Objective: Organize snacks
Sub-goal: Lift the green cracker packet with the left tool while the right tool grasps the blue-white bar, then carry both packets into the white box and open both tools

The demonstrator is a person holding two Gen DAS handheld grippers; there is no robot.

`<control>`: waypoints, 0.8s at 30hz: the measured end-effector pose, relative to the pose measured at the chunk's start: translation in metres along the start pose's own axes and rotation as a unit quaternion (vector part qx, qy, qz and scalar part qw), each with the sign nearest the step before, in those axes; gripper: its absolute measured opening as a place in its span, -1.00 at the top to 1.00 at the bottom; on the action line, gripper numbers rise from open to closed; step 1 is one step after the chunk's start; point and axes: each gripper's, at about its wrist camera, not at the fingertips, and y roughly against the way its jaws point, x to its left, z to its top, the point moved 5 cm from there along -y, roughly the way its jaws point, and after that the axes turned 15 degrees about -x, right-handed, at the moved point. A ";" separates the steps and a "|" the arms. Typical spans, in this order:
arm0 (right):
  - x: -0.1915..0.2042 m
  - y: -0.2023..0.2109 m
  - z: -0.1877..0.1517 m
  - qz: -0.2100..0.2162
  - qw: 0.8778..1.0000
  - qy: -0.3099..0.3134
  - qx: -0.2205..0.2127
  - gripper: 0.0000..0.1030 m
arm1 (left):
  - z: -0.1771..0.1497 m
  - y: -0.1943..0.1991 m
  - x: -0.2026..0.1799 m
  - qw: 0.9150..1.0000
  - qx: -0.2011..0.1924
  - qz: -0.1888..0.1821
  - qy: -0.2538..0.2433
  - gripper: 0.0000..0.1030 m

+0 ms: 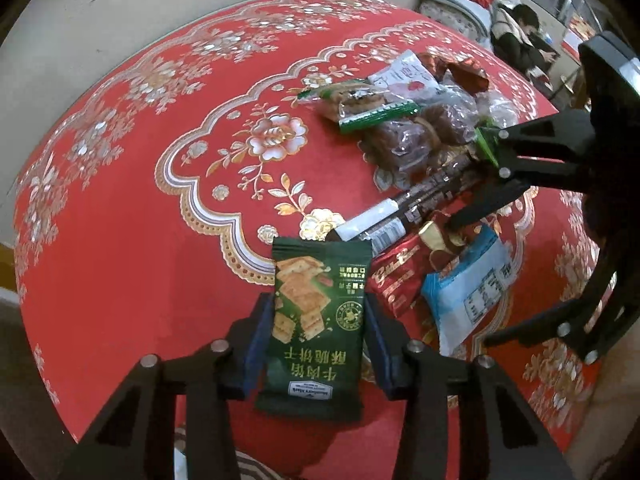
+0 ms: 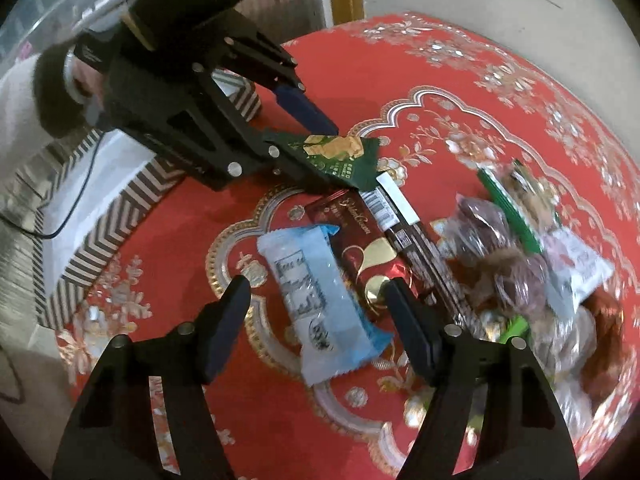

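The left tool (image 1: 320, 344) is clamped on a dark green cracker packet (image 1: 318, 320), its blue pads (image 1: 260, 344) pressing both long edges. In the left wrist view the packet sits low at about 6 o'clock, at the near edge of the snack pile on the red-clothed surface (image 1: 160, 200).

The right tool (image 2: 320, 320) stands agape astride a pale blue packet (image 2: 320, 300), which lies flat at centre, with its fingers (image 2: 228, 320) not touching the wrapper. A dark red chocolate wrapper (image 2: 360, 248) lies just beside it at 1 o'clock, partly tucked under its edge.

Recommendation: lower the right tool squarely, keep the right finger off the red wrapper, and close on the blue packet's long sides.

A striped box (image 2: 120, 216) sits at 9 o'clock, a likely destination. The grip on the green packet looks firm; avoid squeezing harder, as crackers crush.
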 end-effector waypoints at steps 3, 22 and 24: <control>-0.004 0.000 0.003 -0.030 0.999 0.021 0.004 0.29 | -0.002 0.001 0.003 0.999 0.003 0.023 0.024 0.10; 0.009 0.053 0.016 -0.006 0.996 -0.066 -0.064 0.48 | -0.015 0.090 -0.001 0.958 -0.075 0.189 0.200 0.10; 0.017 0.053 0.023 0.000 0.996 -0.062 -0.071 0.48 | -0.023 0.101 0.000 0.951 -0.079 0.207 0.213 0.10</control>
